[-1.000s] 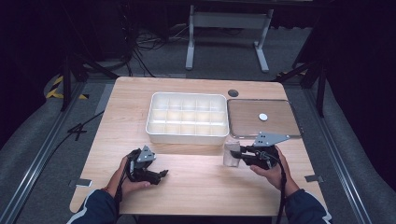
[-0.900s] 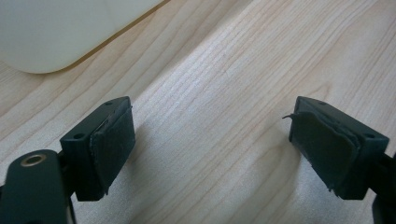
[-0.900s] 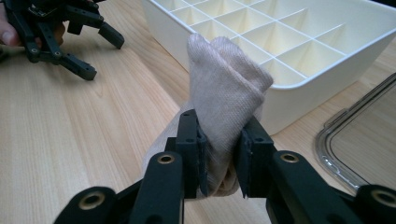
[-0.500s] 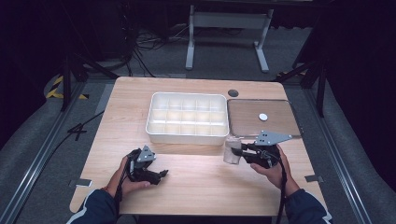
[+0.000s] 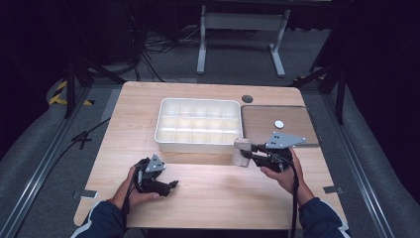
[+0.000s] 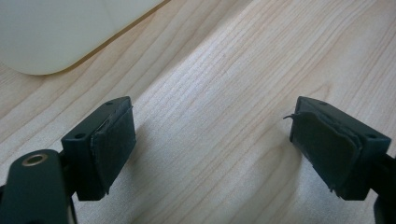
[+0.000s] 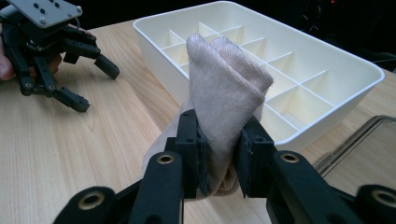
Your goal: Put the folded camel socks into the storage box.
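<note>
While one beige rolled cloth (image 7: 224, 98) sat clamped between the jaws of the right gripper (image 7: 223, 154), just beside the near right corner of one white divided tray (image 5: 163, 136), the left gripper (image 5: 166, 187) rested on the wooden table (image 5: 218, 198) with jaws spread apart, grasping nothing. One brown lid (image 5: 262, 124) lay right of the tray.
</note>
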